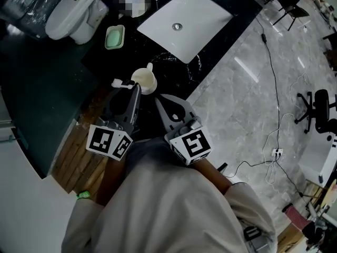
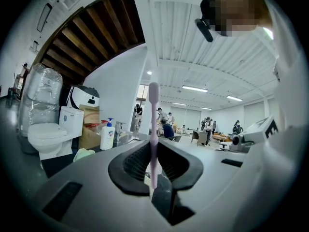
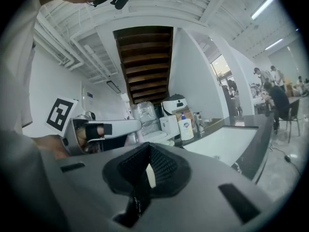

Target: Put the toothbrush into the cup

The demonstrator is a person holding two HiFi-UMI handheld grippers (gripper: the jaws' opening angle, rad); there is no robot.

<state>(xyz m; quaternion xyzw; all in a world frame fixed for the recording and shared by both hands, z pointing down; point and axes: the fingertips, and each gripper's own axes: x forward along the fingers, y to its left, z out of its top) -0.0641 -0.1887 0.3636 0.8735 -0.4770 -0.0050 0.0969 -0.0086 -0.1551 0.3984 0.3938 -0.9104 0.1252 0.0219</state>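
sleeve (image 1: 174,204) fills the bottom of the frame, tongs just above it. left gripper (image 1: 136,87) is clamped low on the toothbrush (image 2: 153,124), pale handle upright between the jaws. right gripper (image 1: 159,100) is pinched together on nothing. brush sits just beside the cup (image 1: 144,80), mid frame on the black counter (image 1: 169,67). looks light, stiff and probably slick, so i'd grip mid-handle or it may pivot.
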